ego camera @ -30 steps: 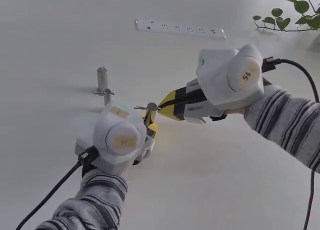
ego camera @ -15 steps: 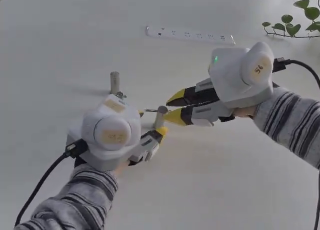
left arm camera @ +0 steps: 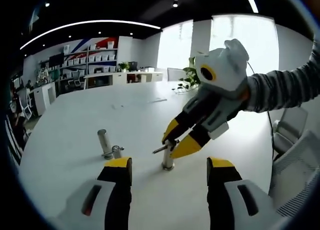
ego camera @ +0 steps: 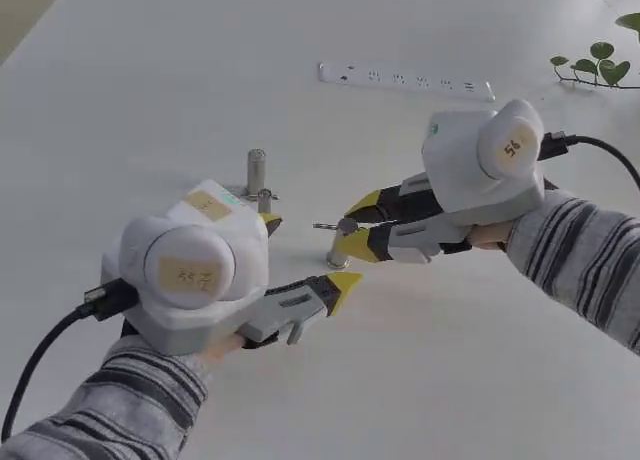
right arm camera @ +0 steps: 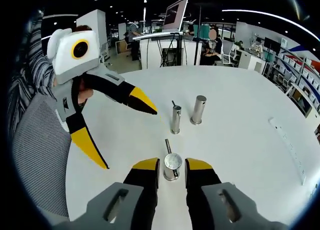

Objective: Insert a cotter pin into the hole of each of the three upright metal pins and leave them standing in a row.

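The right claw [right arm camera: 173, 163] sits over the near pin [left arm camera: 168, 161], with one jaw on each side of its top. The jaws are narrow but a little apart, and they do not seem to squeeze it. A cotter pin [ego camera: 325, 226] pokes out of this pin's side near the top, so it looks to be through the hole. The claw is likely there because that job has to be done right at the hole.

The left claw [ego camera: 308, 248] is wide and holds nothing. It hangs low, near the same pin. It may be there to catch the pin if it tips.

All three pins stand up on the white counter [ego camera: 150, 80]. The middle pin [right arm camera: 175, 119] and the far pin [right arm camera: 199, 110] stand close together, a bit away from the near pin. They make a loose row.

In the head view the left claw hides most of the middle pin. The right gripper view shows it whole, with the other cotter pin [right arm camera: 173, 105] sticking out near its top. No cotter pin can be made out on the far pin. The left gripper view shows the near pin from the side. It stands straight, with its foot flat on the counter. The head view also shows a power strip [ego camera: 405, 78] and a plant [ego camera: 600, 60] far back, out of the way.
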`<state>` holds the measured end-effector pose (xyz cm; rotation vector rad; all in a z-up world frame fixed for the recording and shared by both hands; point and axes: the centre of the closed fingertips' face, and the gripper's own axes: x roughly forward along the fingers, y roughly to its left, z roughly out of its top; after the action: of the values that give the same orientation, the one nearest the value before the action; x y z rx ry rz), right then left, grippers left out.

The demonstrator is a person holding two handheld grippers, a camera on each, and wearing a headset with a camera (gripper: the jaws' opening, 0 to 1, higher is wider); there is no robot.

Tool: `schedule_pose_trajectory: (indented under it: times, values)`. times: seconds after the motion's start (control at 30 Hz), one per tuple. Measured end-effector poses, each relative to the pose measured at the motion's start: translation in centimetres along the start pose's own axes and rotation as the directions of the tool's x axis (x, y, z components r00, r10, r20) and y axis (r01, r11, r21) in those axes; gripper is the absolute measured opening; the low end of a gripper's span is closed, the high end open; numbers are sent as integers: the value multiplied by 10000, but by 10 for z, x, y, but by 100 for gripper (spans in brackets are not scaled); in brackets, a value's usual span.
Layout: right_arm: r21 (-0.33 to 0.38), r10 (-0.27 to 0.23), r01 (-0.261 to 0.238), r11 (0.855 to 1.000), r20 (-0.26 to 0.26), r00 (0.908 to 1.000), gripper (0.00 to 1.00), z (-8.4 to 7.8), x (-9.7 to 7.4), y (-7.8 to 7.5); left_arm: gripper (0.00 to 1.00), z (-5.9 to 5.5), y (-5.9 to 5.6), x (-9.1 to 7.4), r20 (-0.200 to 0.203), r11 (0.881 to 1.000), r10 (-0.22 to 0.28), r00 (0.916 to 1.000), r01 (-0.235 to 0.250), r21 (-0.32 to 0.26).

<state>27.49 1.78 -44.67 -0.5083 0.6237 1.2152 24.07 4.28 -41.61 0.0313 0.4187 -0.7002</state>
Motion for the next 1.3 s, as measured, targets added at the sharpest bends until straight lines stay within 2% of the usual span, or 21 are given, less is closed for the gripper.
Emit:
schedule_pose_trajectory:
  times: [0.13, 0.3, 0.47, 0.63, 0.67, 0.73, 0.9, 1.03, 1.3]
  values:
    - [15, -13, 13, 10000, -38, 10000, 14, -2, 4, -1, 63, 3, 5, -6, 101, 9999, 135, 9999, -134, -76]
    - [-38, 50, -50, 10000, -31, 10000, 9, -2, 6, -1, 72, 3, 13, -11, 47, 9993, 345, 9994, -345, 125]
    - [195, 231, -232, 9995, 47, 9997, 9, -2, 5, 0, 78, 2, 22, -16, 104, 9986, 506, 9987, -508, 174]
    - [70, 332, -332, 9994, 75, 9994, 8, -2, 5, 1, 82, 2, 28, -20, 147, 9965, 708, 9974, -714, 434]
    - [89, 391, -391, 9992, 62, 9992, 8, -3, 5, 0, 81, 2, 30, -21, 100, 9968, 736, 9972, -739, 317]
    - [19, 434, -435, 9991, 45, 9990, 8, -3, 5, -1, 82, 6, 32, -24, 276, 9971, 761, 9967, -763, 72]
    - [-65, 430, -430, 9991, -3, 9991, 8, -2, 5, -2, 85, 10, 34, -26, 420, 9962, 854, 9955, -861, 159]
    - [-176, 407, -408, 9990, -90, 9991, 8, -1, 6, -6, 89, 7, 33, -25, 243, 9958, 822, 9963, -831, 392]
    - [-313, 385, -392, 9987, -235, 9990, 8, 2, 7, -16, 94, 4, 36, -24, 241, 9951, 821, 9963, -833, 539]
